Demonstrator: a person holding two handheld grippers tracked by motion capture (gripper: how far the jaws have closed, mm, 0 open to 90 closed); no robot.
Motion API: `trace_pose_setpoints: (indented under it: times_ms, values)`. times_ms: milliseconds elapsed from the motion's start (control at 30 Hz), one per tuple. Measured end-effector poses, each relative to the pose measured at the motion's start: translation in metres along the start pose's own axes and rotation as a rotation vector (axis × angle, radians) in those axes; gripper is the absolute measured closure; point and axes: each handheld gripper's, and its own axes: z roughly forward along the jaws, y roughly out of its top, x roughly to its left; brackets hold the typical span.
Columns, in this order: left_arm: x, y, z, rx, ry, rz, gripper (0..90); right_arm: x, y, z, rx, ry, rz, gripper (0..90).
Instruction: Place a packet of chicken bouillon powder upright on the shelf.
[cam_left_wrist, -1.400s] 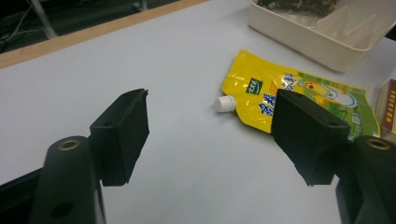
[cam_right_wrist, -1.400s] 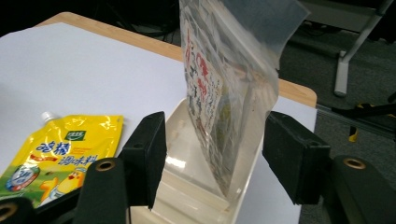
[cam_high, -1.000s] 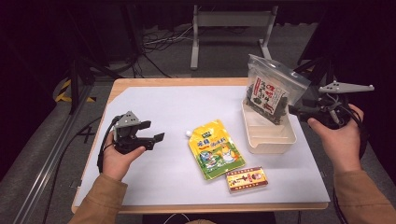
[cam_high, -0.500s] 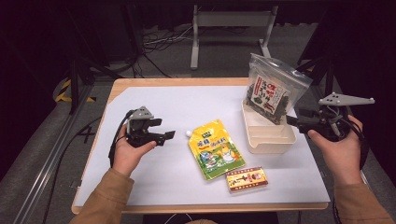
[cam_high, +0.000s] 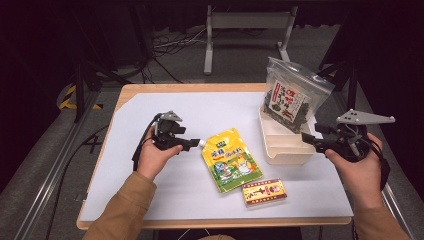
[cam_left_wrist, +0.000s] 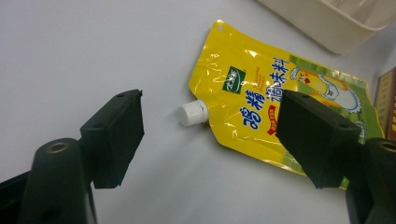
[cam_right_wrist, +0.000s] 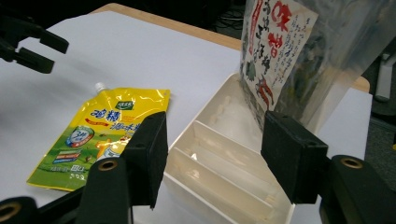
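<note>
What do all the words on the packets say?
Yellow pouch: big blue Chinese letters, "鸡精调味料"; the green logo is too small to read.
Clear bag: a big red "味" on its white label; the handwriting beside it is too blurred.
Small red box: print too small to read.

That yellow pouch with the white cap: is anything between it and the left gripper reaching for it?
Nothing visible is. The left gripper hangs with open jaws just short of the yellow plastic spout pouch, its white screw cap lying on bare white table between the pads. The cream plastic tray sits beyond it.
</note>
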Motion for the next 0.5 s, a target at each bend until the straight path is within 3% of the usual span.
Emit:
trace_pose_setpoints:
  times_ms: [233, 500]
  values:
    - [-0.005, 0.001, 0.015, 0.063, -0.008, -0.013, 28.7, 0.006, -0.007, 0.001, -0.009, 0.016, 0.002, 41.2]
    - [-0.008, -0.004, 0.032, 0.146, -0.066, -0.087, 35.5, 0.008, -0.015, 0.007, 0.001, 0.028, 0.006, 41.2]
